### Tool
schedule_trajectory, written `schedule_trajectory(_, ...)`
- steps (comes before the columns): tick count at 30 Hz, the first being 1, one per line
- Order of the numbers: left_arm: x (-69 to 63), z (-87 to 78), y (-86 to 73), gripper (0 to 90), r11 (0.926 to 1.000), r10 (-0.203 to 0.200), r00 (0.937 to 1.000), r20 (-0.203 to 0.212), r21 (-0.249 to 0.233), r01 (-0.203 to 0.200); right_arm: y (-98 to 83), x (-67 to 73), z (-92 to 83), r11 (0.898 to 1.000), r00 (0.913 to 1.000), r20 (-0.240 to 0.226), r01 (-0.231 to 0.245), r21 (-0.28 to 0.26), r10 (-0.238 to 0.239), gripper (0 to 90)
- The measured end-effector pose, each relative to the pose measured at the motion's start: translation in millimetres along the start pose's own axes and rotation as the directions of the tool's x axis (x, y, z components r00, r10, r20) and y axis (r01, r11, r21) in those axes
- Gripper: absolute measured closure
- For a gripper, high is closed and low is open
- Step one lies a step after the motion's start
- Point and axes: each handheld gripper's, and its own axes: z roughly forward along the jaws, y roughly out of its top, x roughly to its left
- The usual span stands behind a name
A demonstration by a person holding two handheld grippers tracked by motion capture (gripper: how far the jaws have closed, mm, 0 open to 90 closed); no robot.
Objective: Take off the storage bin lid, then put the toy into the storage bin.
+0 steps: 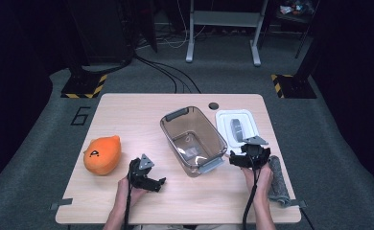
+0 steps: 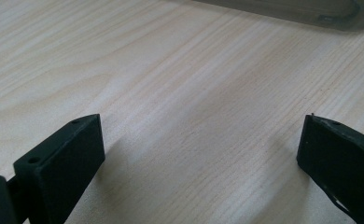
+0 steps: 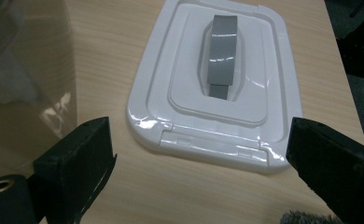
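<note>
A clear, grey-tinted plastic bin [image 1: 193, 140] with grey end latches stands at the table's middle. Just right of it a white lid [image 1: 237, 127] with a grey handle [image 3: 223, 51] lies flat on the wood. My right gripper [image 1: 249, 152] hovers at the lid's near edge, pointing at it. In the right gripper view that gripper [image 3: 199, 126] is open wide, with the lid [image 3: 185, 116] ahead of its tips and nothing between them. My left gripper [image 1: 149, 182] rests low near the front, left of the bin. It is open [image 2: 199, 122] over bare wood.
An orange plush toy [image 1: 102, 154] sits at the left of the table [image 1: 137, 115]. A grey cloth [image 1: 277, 181] lies by the right front edge, beside my right hand. The bin's wall [image 3: 26, 70] stands close on the left of the right gripper.
</note>
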Motion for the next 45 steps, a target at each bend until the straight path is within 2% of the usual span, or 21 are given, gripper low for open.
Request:
schedule_trajectory(4,-0.4,-0.1,0.0,0.5,1.0,0.001,1.0,-0.004,-0.001,-0.001,-9.3,4.2,-7.6,1.0,0.9999,-0.008,0.01,0.003,-0.01,6.2)
schedule_trajectory(5,-1.1,0.7,-0.4,0.5,0.9999,-0.002,1.0,-0.007,-0.016,0.002,-13.1,6.0,-9.7,1.0,0.9998,-0.019,-0.002,0.001,0.002,6.2)
schedule_trajectory(7,-0.7,-0.8,-0.6,0.4,1.0,0.005,1.0,0.007,-0.003,-0.005,-24.6,10.2,-15.8,1.0,0.9995,-0.027,0.015,0.005,-0.014,6.1)
schedule_trajectory(10,-0.9,-1.6,-1.1,0.3,0.9999,0.015,0.9999,0.004,-0.005,-0.015,-37.0,17.3,-20.2,1.0,0.9985,-0.053,0.017,0.005,-0.016,6.1)
schedule_trajectory(14,-2.0,-3.8,-0.3,0.4,0.9997,0.023,0.9997,-0.004,-0.003,-0.023,-47.5,25.0,-19.7,0.999,0.9965,-0.077,0.034,0.007,-0.033,5.9)
schedule_trajectory(15,-2.5,-6.2,0.1,0.7,0.9996,0.029,0.9995,-0.013,-0.002,-0.029,-52.9,31.4,-20.2,0.998,0.9941,-0.094,0.055,0.014,-0.054,6.0)
schedule_trajectory(17,-3.5,-9.5,1.3,0.9,0.9992,0.041,0.9989,-0.025,-0.003,-0.041,-54.5,35.0,-20.7,0.998,0.994,-0.098,0.051,0.021,-0.049,5.9)
schedule_trajectory(18,-3.1,-11.7,1.9,0.8,0.9987,0.05,0.9984,-0.027,0.002,-0.05,-56.1,38.4,-19.8,0.997,0.9926,-0.102,0.068,0.02,-0.066,5.9)
schedule_trajectory(19,-3.1,-15.4,2.4,0.9,0.9992,0.035,0.9989,-0.032,-0.016,-0.035,-59.2,45.1,-19.8,0.997,0.9901,-0.122,0.073,0.02,-0.07,5.9)
schedule_trajectory(22,1.5,-23.2,3.6,0.9,0.9993,0.025,0.9994,-0.025,-0.026,-0.025,-62.2,49.7,-17.6,0.997,0.9883,-0.134,0.076,0.018,-0.073,5.9)
schedule_trajectory(25,4.7,-28.4,4.1,1.0,0.9992,0.017,0.9995,-0.026,-0.035,-0.018,-65.1,50.8,-16.6,0.998,0.987,-0.148,0.065,0.023,-0.061,5.9)
schedule_trajectory(26,7.0,-32.7,4.1,1.0,0.9988,-0.005,0.9997,-0.025,-0.049,0.003,-66.2,50.9,-15.7,0.998,0.9861,-0.155,0.063,0.021,-0.059,5.9)
schedule_trajectory(28,8.4,-35.1,4.6,0.9,0.9989,0.0,0.9996,-0.03,-0.047,-0.001,-67.5,51.0,-14.8,0.998,0.9854,-0.16,0.064,0.026,-0.059,5.9)
schedule_trajectory(30,11.0,-40.2,5.2,0.9,0.9978,-0.013,0.9996,-0.026,-0.066,0.012,-70.3,50.4,-13.3,0.998,0.9844,-0.168,0.058,0.028,-0.052,5.8)
schedule_trajectory(34,18.6,-56.8,9.5,0.8,0.9956,-0.023,0.9993,-0.03,-0.092,0.02,-75.1,51.3,-11.0,0.998,0.983,-0.179,0.046,0.035,-0.039,5.8)
schedule_trajectory(36,23.1,-65.6,12.1,0.8,0.9946,-0.034,0.9991,-0.026,-0.099,0.031,-77.0,51.5,-9.8,0.998,0.9818,-0.183,0.059,0.036,-0.051,5.4)
schedule_trajectory(38,25.4,-70.0,13.2,0.7,0.9937,-0.038,0.9988,-0.032,-0.107,0.034,-77.7,52.8,-8.9,0.998,0.9825,-0.18,0.057,0.041,-0.049,5.0)
schedule_trajectory(40,33.5,-83.0,15.6,0.6,0.9901,-0.063,0.997,-0.046,-0.128,0.057,-80.4,53.2,-5.1,0.996,0.9821,-0.181,0.062,0.061,-0.05,4.2)
schedule_trajectory(42,36.1,-87.2,15.9,0.6,0.9887,-0.072,0.996,-0.054,-0.136,0.064,-81.7,52.5,-4.1,0.996,0.9821,-0.181,0.064,0.064,-0.052,3.4)
schedule_trajectory(43,42.1,-95.2,15.8,0.6,0.9864,-0.084,0.9941,-0.068,-0.147,0.074,-83.4,51.4,-3.6,0.997,0.9814,-0.19,0.042,0.062,-0.029,3.2)
schedule_trajectory(45,45.4,-99.2,15.7,0.6,0.9862,-0.088,0.9932,-0.076,-0.147,0.076,-83.9,49.3,-2.7,0.997,0.9803,-0.196,0.035,0.062,-0.023,2.6)
